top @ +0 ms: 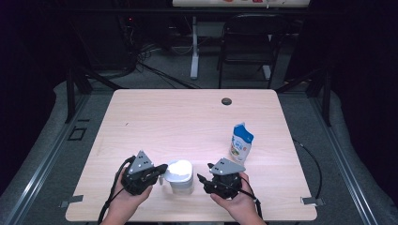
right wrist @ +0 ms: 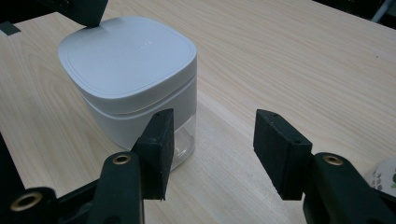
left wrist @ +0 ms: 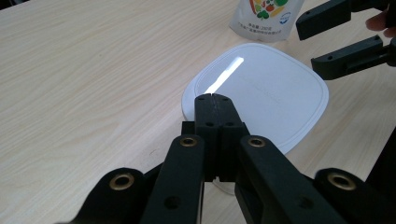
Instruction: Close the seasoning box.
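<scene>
two sets of jaws, and they stand differently: my left gripper is pinched fully together with nothing between its pads, its tips resting at the near edge of the lid, while my right gripper stands partly spread and empty, the container just beyond its left pad and not touched.

that container sits between my two hands near the front edge of the table. it is a squat tub with rounded corners, a white lid, a white upper band and a clear lower part. i judge it stiff plastic and fairly light; i cannot tell whether anything is inside. the lid is smooth and shows a bright glare, so i expect it to be slippery under a pad pushing down. the sides look like the better hold: i would close my right jaws across the white band below the lid, where the walls are flat enough to seat both pads, and keep the left for steadying or prying the rim.

farther right and back stands a pouch, blue and white with a printed label, upright and well apart from the tub. it looks soft and easy to tip.

pale wood grain covers the tabletop, which is matt and level, with a dark round grommet near the far edge. beyond it the room is dim: grey floor, cables, a chair and a desk leg.
</scene>
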{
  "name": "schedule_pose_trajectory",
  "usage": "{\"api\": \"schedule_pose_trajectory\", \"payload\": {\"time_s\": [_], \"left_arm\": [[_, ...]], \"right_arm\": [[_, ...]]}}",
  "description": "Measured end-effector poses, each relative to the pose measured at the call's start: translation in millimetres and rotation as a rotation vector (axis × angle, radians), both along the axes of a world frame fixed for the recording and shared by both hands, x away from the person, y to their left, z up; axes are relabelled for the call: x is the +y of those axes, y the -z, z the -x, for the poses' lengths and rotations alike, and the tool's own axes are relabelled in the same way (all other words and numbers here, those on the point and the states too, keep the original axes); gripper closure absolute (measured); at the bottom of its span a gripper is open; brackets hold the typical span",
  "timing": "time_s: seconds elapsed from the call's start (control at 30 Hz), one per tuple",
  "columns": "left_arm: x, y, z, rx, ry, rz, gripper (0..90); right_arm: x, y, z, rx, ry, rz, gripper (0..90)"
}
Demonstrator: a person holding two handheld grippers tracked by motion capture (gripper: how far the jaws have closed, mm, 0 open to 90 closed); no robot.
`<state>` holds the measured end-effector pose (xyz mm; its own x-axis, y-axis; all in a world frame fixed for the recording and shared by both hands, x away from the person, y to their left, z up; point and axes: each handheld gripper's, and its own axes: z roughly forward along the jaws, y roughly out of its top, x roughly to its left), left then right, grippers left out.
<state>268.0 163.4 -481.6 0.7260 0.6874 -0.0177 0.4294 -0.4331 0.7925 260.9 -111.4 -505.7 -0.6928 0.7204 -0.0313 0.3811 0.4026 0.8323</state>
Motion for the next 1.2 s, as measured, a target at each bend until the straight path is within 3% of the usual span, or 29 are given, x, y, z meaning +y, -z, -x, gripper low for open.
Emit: {"api": "schedule_pose_trajectory", "payload": {"time_s": [1.2], "left_arm": [[1.1,0.8,0.8,-0.003,-0.001,0.007,90.0]], "right_arm": [[15.0,5.8,-3.6,0.005,-0.026,0.046,48.1]]}}
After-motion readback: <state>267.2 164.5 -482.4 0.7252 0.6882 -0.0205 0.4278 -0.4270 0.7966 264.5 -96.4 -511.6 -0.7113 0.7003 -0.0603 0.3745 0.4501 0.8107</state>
